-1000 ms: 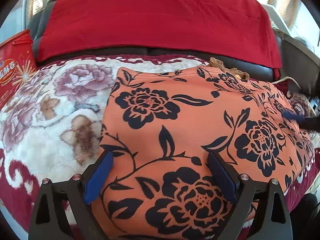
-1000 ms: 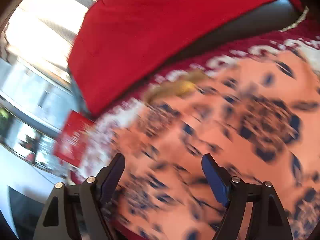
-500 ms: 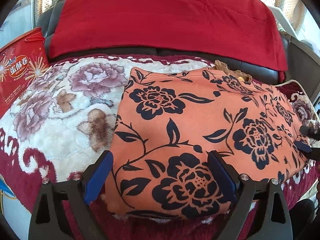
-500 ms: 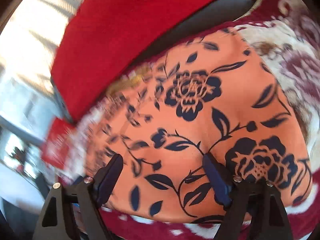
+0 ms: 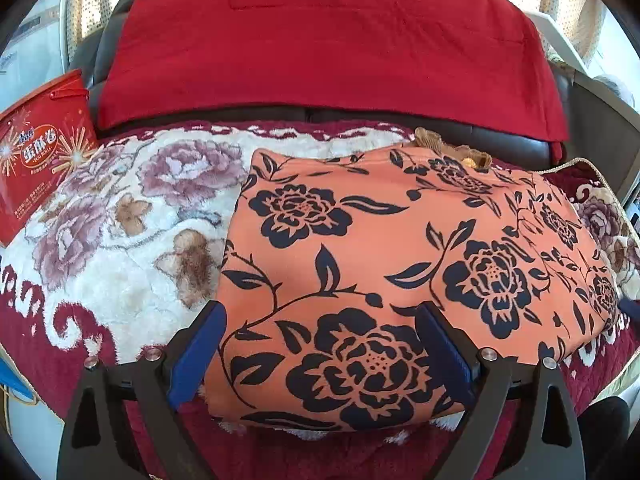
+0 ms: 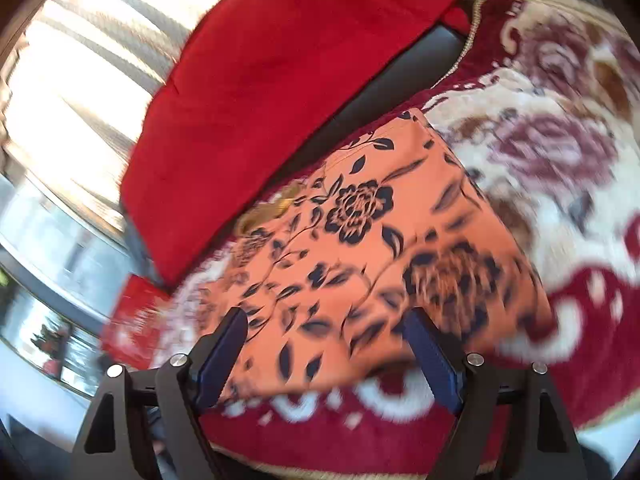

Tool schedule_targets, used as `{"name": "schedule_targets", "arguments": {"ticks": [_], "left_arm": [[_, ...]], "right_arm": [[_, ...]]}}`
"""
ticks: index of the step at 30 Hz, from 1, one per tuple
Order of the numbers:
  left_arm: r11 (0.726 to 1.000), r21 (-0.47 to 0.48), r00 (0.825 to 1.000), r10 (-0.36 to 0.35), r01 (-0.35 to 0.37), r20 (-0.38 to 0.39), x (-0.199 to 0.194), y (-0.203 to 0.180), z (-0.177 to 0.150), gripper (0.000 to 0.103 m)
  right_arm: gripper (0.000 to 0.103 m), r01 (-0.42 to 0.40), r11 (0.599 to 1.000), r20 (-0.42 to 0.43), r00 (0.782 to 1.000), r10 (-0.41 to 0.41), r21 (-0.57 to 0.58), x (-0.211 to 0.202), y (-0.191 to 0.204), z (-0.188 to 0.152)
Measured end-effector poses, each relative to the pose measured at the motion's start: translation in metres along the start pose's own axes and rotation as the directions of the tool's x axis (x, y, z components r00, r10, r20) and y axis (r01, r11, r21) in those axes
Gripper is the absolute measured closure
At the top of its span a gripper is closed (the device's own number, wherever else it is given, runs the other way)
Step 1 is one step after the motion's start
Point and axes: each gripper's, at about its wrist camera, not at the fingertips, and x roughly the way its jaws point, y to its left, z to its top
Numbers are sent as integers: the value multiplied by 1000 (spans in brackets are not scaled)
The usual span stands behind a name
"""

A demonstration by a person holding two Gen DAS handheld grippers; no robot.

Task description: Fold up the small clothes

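Orange floral cloth (image 5: pixel 400 264), seemingly thin, limp, light and likely to sag, was spread flat on the sofa's plush blanket (image 5: pixel 120 240) toward its front edge, best pinched at a near corner, while both left tongs (image 5: pixel 320 356) and right tongs (image 6: pixel 326 354) were held wide, empty.

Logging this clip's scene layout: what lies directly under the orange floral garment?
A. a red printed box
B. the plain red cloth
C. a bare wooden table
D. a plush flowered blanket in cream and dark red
D: the orange floral garment lies flat on the plush flowered blanket; the plain red cloth hangs behind it, and the red printed box stands off to the side.
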Motion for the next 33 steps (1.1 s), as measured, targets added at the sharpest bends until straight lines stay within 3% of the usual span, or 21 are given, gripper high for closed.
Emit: {"name": "schedule_targets", "arguments": {"ticks": [7, 12, 15, 17, 18, 21, 23, 24, 26, 27, 29, 30, 31, 33], "left_arm": [[1000, 12, 998, -23, 23, 50, -8, -20, -1, 8], [997, 57, 996, -59, 56, 66, -12, -52, 7, 8], [993, 105, 996, -57, 49, 75, -10, -74, 15, 8], [992, 122, 996, -53, 44, 73, -6, -84, 18, 8], [991, 129, 997, -46, 37, 63, -1, -90, 19, 8], [988, 154, 999, -23, 19, 22, 11, -101, 23, 8], [988, 153, 998, -32, 23, 57, 2, -103, 26, 8], [989, 146, 994, -48, 33, 97, -4, -103, 28, 8], [988, 152, 993, -40, 23, 111, -1, -106, 27, 7], [986, 168, 996, -26, 11, 87, 8, -109, 25, 6], [977, 213, 998, 24, -9, -66, 47, -113, 13, 5], [983, 181, 998, -7, 17, -57, 52, -107, 8, 4], [989, 146, 999, -27, 32, -37, 50, -101, 8, 2], [988, 149, 998, -24, 32, -51, 51, -102, 11, 1]], "right_arm": [[18, -10, 969, 16, 1000, 7, 245, -22, -68, -41], [18, -87, 945, 56, 996, 73, 315, -2, -84, -20], [21, -77, 933, 58, 996, 60, 353, 16, -93, -7], [60, -46, 947, 54, 998, 30, 318, 22, -89, -1], [90, -22, 954, 31, 999, 13, 300, 27, -87, 2], [91, 77, 981, 39, 996, -86, 177, 24, -67, 6], [92, 164, 985, 107, 980, -169, 56, 8, -46, 3], [91, 175, 983, 106, 978, -180, 57, 9, -49, 2], [78, 198, 973, 18, 979, -201, 116, 27, -74, -2], [77, 145, 976, 7, 989, -148, 163, 31, -86, -4], [69, 63, 974, 22, 997, -70, 216, 19, -98, -2], [60, 70, 975, 24, 997, -77, 209, 10, -97, 1], [41, 76, 976, 32, 996, -84, 203, 5, -96, 3], [30, 74, 984, 72, 994, -87, 165, -14, -95, 14]]}}
